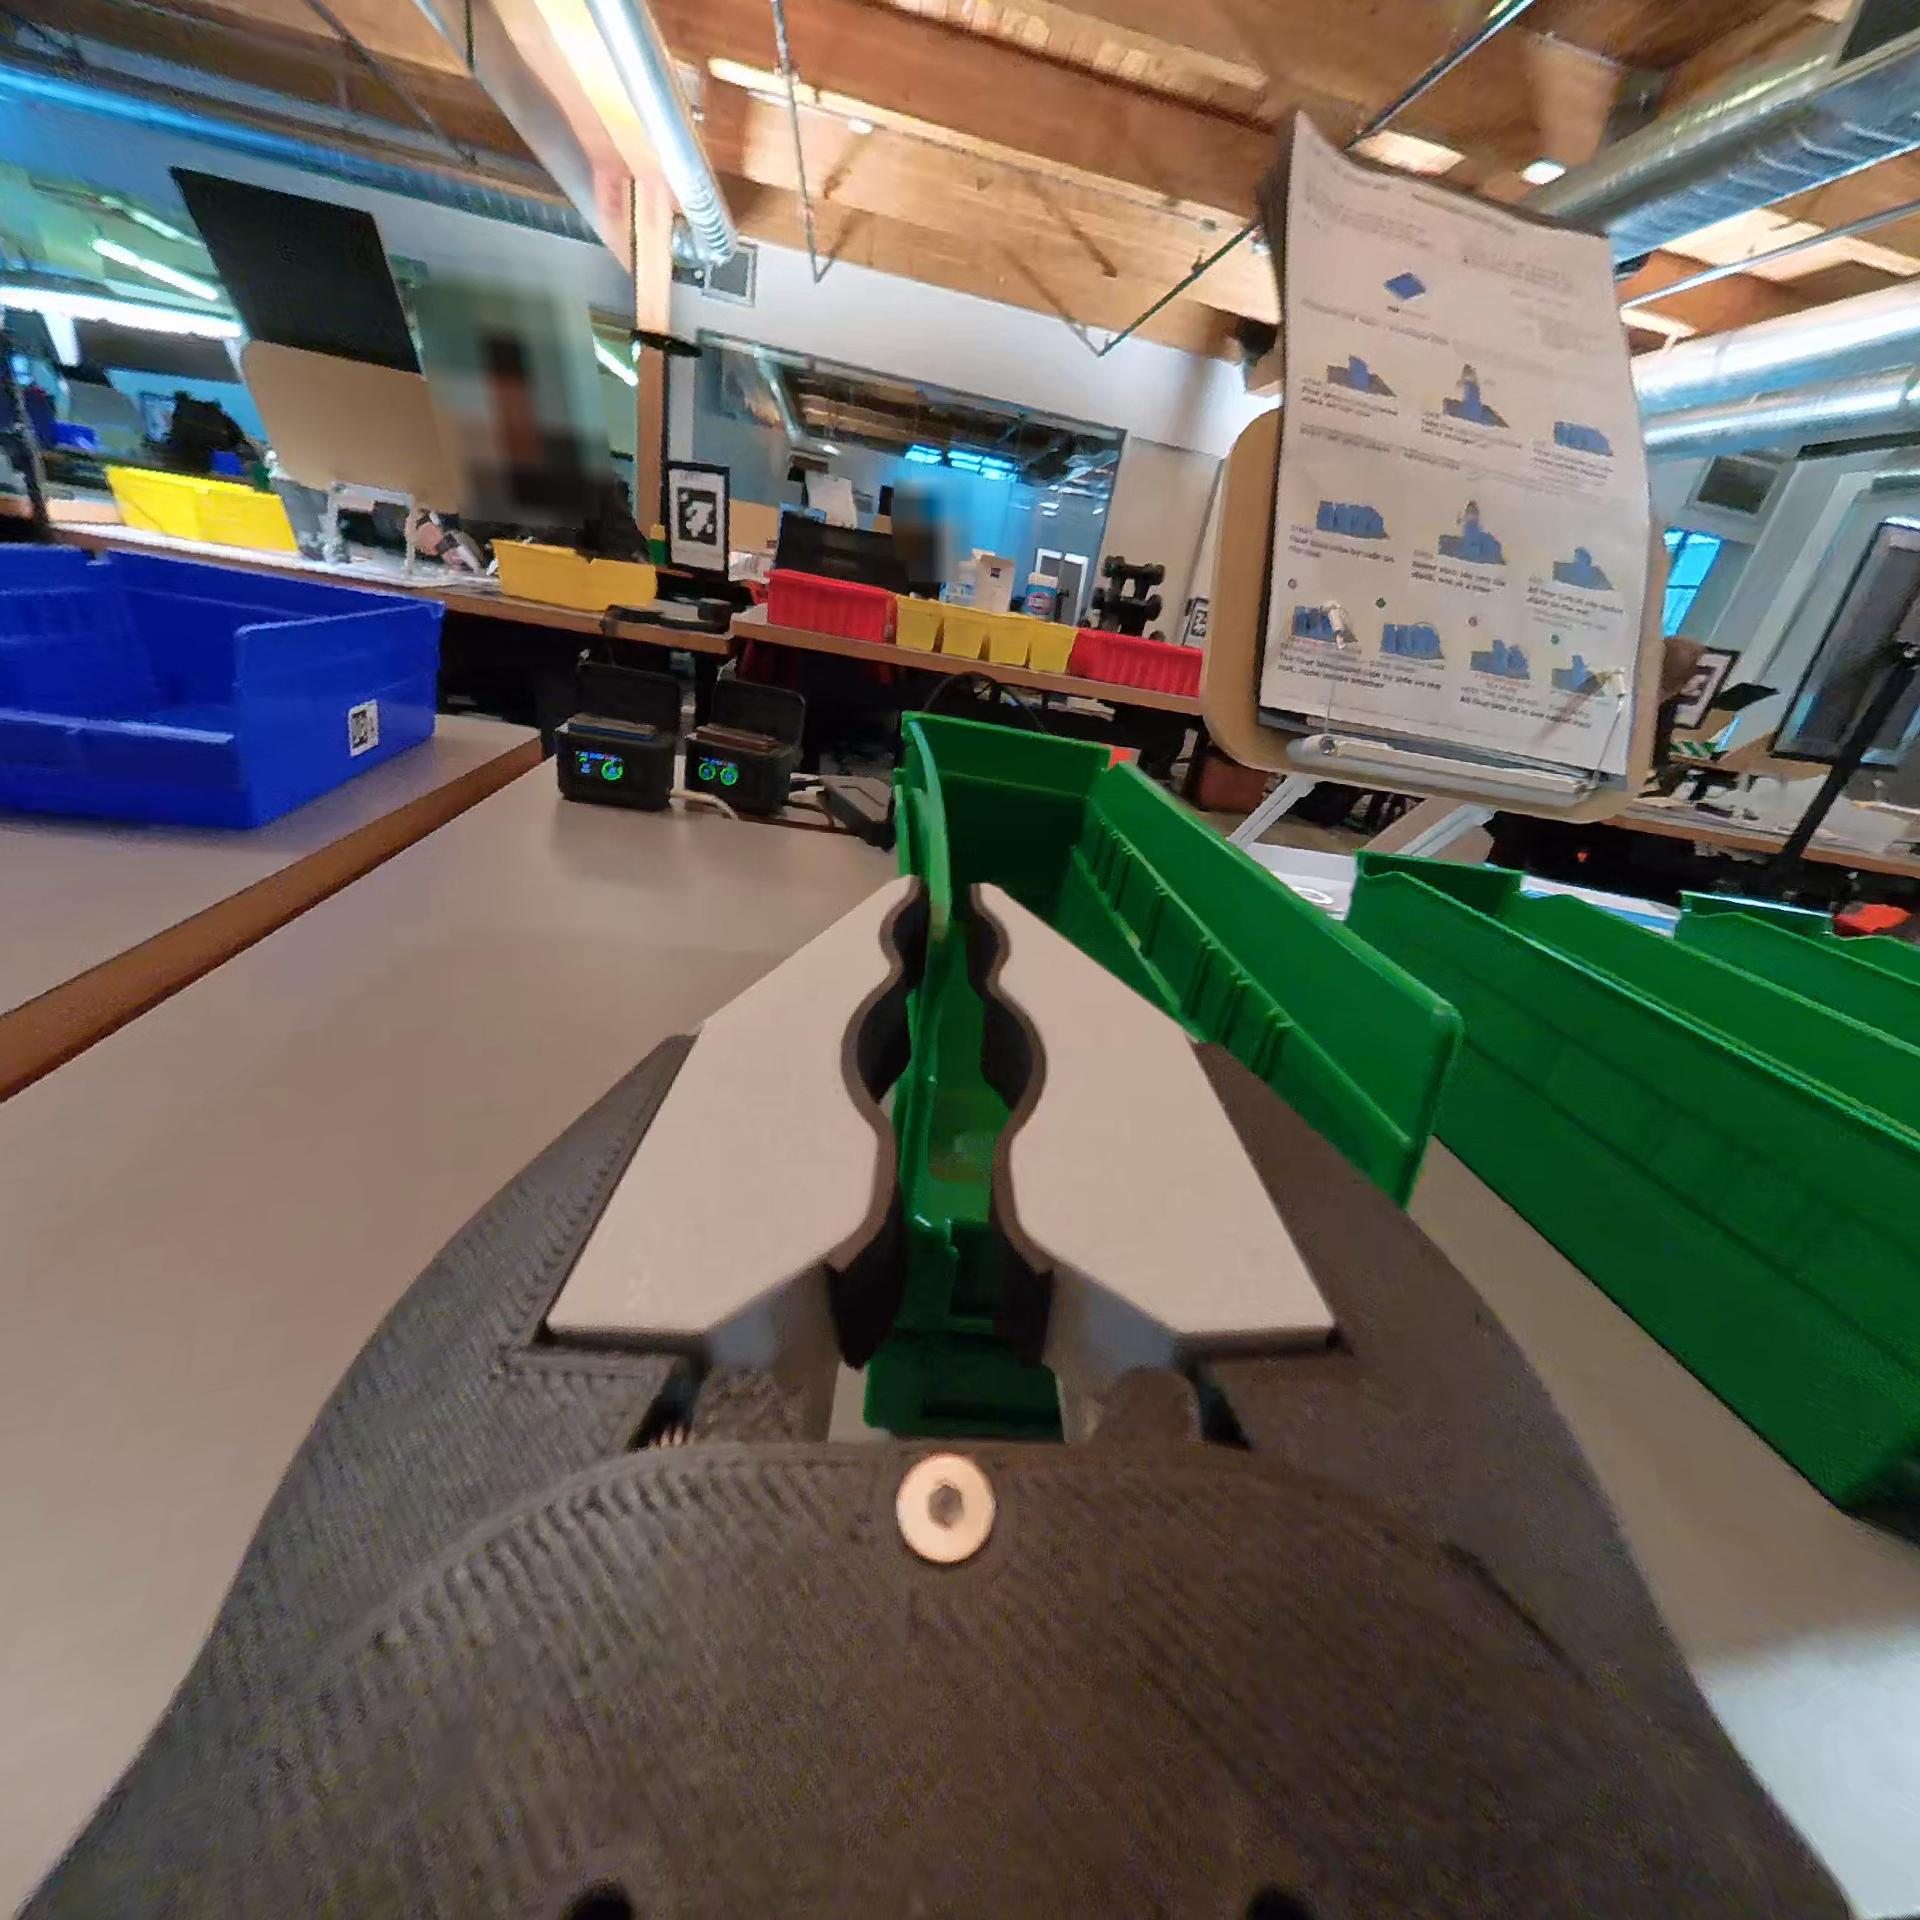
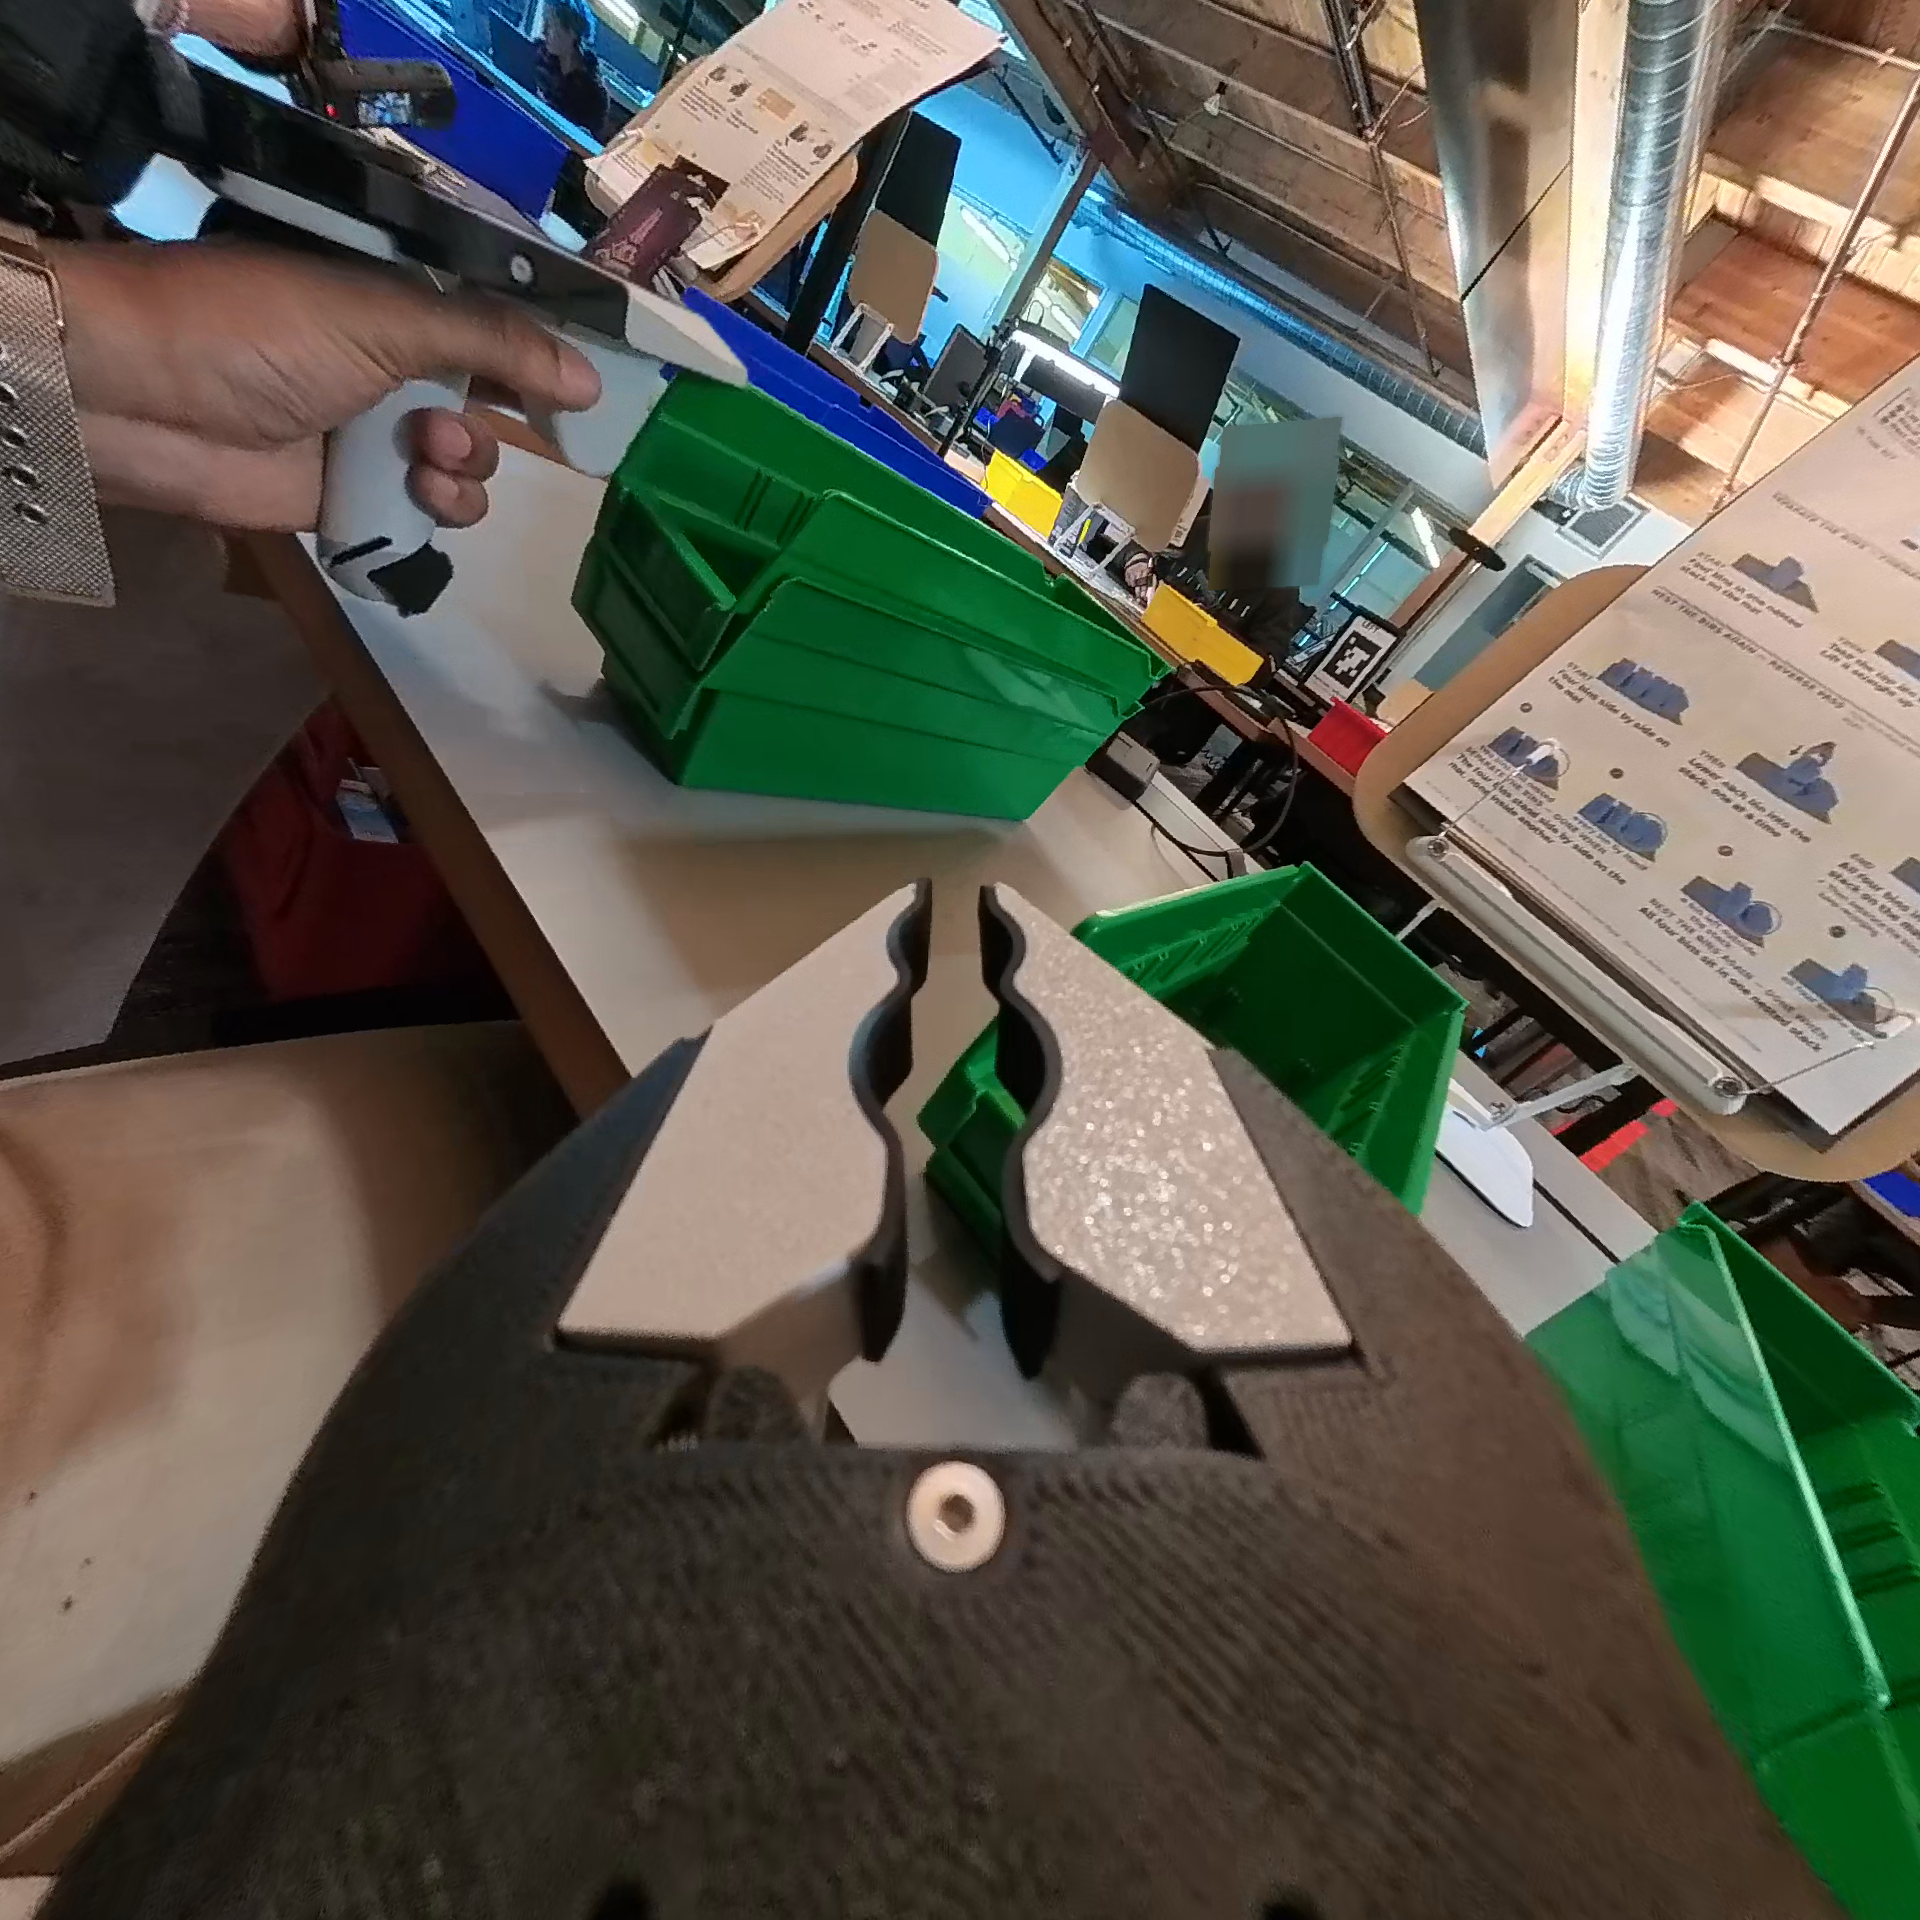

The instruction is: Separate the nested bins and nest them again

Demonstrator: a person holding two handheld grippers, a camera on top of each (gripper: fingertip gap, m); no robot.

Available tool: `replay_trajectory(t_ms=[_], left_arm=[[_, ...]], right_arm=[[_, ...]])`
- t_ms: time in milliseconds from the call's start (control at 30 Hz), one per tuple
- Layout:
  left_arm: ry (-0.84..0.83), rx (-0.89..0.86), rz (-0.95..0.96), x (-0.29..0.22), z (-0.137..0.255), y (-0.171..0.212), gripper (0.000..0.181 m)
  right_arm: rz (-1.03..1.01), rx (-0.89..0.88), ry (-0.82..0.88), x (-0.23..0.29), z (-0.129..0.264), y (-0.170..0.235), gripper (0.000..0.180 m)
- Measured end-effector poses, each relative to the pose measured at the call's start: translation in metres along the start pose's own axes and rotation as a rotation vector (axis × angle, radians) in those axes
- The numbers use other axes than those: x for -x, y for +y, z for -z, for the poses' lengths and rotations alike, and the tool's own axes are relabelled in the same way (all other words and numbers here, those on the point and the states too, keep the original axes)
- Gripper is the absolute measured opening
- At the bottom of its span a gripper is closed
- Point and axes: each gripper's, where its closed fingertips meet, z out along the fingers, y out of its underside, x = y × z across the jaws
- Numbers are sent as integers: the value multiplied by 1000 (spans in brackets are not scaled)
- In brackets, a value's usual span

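My left gripper (image 1: pixel 948 896) is shut on the side wall of a green bin (image 1: pixel 1195 935) and holds it tilted. In the right wrist view the left gripper (image 2: pixel 681 348) sits on the rim of the top bin of a green nested stack (image 2: pixel 862 675), and that top bin is raised at an angle. My right gripper (image 2: pixel 951 904) is shut to a narrow gap with nothing between its fingers, hovering above a separate green bin (image 2: pixel 1299 997). Another green bin (image 2: pixel 1766 1507) lies at the lower right. In the left wrist view more green bins (image 1: pixel 1662 1091) lie to the right.
A blue bin (image 1: pixel 208 686) stands on the adjoining table at the left. An instruction sheet on a stand (image 1: pixel 1444 468) rises behind the bins. Two small black devices (image 1: pixel 623 758) and cables sit at the table's far edge. A person's hand (image 2: pixel 260 364) holds the left gripper.
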Motion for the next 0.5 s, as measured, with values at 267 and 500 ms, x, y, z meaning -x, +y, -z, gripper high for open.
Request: replay_trajectory(t_ms=[267,500], left_arm=[[-52,49,2,-2,3,4,1],[-58,55,-12,-6,6,4,1]], right_arm=[[-24,0,-4,-1,0,0,8],[-49,3,-1,-4,-1,2,8]])
